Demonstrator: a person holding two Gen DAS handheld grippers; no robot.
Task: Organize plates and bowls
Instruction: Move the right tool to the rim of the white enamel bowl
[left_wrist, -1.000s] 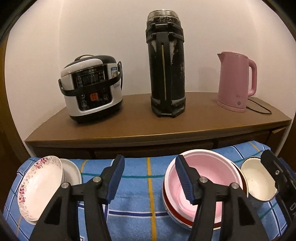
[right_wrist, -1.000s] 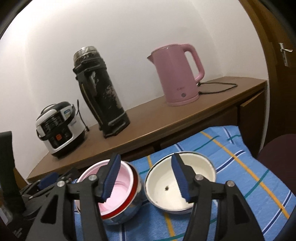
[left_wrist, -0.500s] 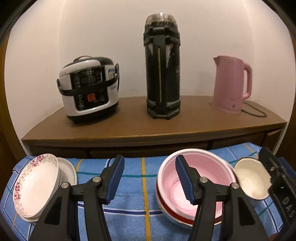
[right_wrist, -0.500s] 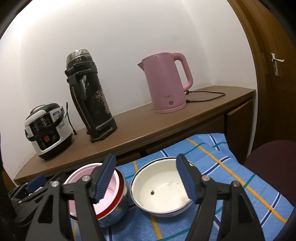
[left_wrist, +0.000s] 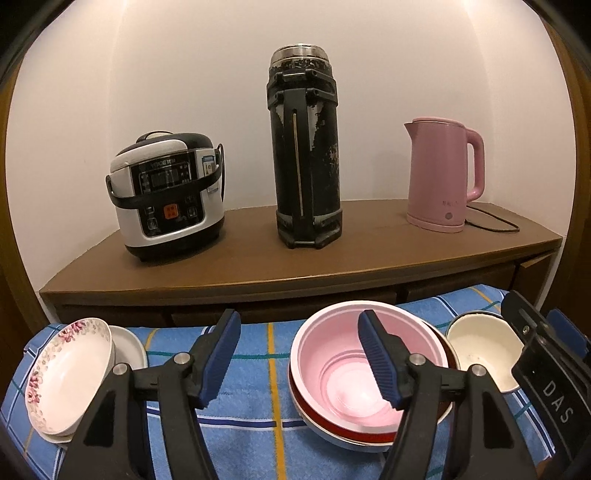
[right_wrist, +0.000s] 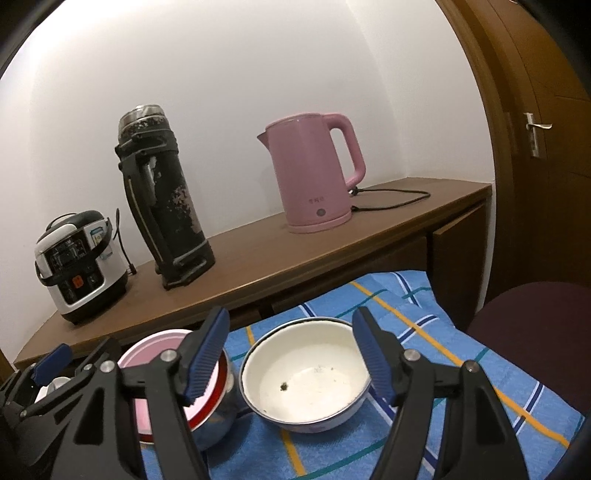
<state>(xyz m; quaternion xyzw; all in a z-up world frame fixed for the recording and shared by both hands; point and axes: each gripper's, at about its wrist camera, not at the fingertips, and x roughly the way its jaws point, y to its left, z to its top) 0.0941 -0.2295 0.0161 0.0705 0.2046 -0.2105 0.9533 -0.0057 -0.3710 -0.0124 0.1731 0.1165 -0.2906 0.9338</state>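
A pink bowl sits nested in a red-rimmed metal bowl on a blue checked cloth. A white enamel bowl stands just right of the stack. A flowered bowl leans on a white plate at the left. My left gripper is open and empty, its right finger over the pink bowl. My right gripper is open and empty, hovering above the white enamel bowl, with the pink bowl at its left.
Behind the cloth is a wooden sideboard with a rice cooker, a tall black thermos and a pink kettle with a cord. A dark red chair seat and a wooden door are on the right.
Both grippers have drawn back and risen a little from the bowls; the bowls look smaller and lower in view. The right gripper's jaws have spread wider. The bowls have not moved.
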